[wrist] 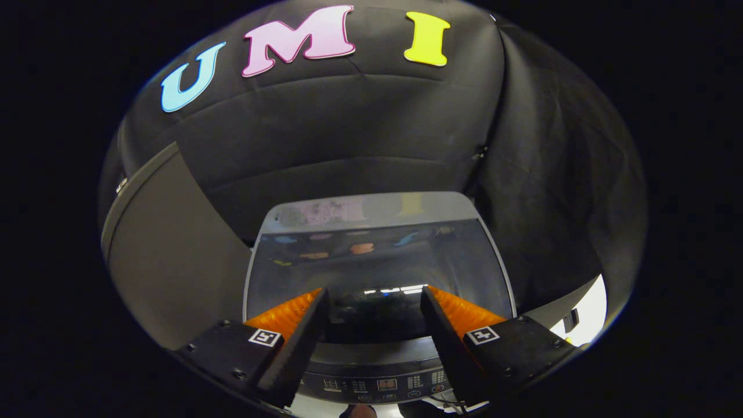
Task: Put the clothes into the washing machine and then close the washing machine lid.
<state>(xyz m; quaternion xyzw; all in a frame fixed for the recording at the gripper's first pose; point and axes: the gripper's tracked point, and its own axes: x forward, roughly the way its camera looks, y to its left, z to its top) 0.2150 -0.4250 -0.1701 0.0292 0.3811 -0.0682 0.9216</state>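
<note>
glossy glass washing machine lid (pixel 377 261), matt black cloth wall (pixel 348 128)

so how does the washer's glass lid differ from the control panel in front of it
The glass lid is a large see-through, reflective pane lying beyond the fingers, while the control panel is a narrow dark opaque strip below and between them. The lid's surface is smooth and mirrors the booth; the panel carries small buttons and lit displays. Both belong to the washing machine's top and curve across its width. The gripper is open, fingers spread above the lid, holding nothing.
</note>
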